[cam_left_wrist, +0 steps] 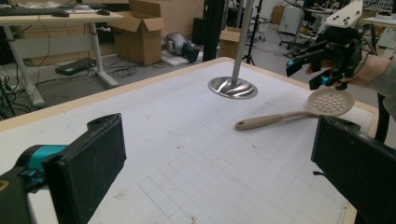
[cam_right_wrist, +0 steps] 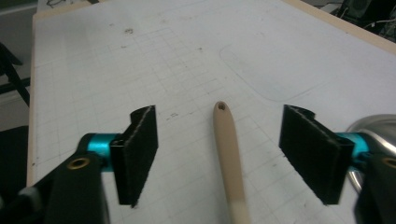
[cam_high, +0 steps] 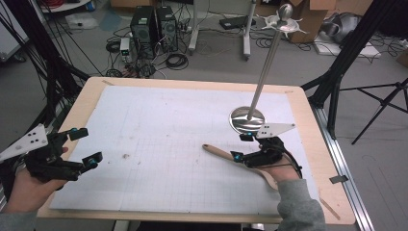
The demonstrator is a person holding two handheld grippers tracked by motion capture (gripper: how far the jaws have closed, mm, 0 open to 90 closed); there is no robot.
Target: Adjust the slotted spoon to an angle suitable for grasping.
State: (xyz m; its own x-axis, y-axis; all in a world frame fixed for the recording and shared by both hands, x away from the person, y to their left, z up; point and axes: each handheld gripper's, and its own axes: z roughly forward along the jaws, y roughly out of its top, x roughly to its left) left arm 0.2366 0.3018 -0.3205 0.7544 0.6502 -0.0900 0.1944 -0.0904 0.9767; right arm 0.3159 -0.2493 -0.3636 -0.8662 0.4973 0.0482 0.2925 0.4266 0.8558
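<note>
With its jaws spread, the right gripper [cam_high: 244, 147] hangs over the slotted spoon [cam_left_wrist: 289, 112], whose handle lies flat between them, ungripped; left gripper [cam_high: 85, 145] idles open, well apart.

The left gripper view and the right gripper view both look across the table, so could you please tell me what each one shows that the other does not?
The left gripper view alone shows the slotted spoon's perforated head, the stand's metal pole, the right gripper raised above the spoon with jaws open, and cardboard boxes on the floor. The right gripper view alone shows the hanging hole at the handle's tip, with the open jaws on either side of the handle, not touching it. Both show the spoon's beige handle, the stand's round base and the white gridded mat.
</note>
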